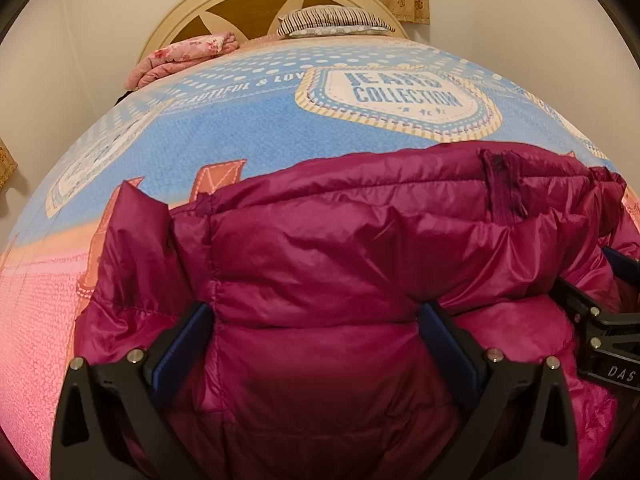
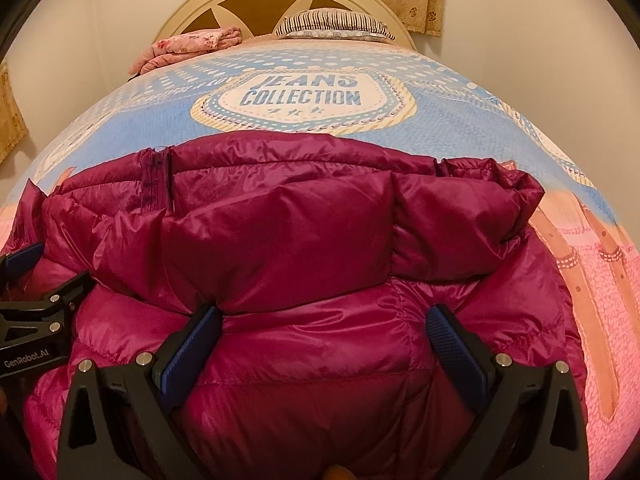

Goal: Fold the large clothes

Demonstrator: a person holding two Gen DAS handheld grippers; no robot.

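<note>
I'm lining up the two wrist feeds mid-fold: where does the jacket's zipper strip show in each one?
Left wrist: the zipper strip runs down the upper right of the magenta puffer jacket, near its far edge.
Right wrist: the zipper strip sits on the jacket's upper left.
Shared landmark: the JEANS COLLECTION badge printed on the bed cover, beyond the jacket.

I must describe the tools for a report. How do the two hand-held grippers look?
Both look alike: black angular bodies with silver screws and two fingers with blue textured pads. The left hand-held gripper carries white "GenRobot.AI" lettering; the right hand-held gripper shows "DAS", cut off. No cables or sleeves are visible.
</note>
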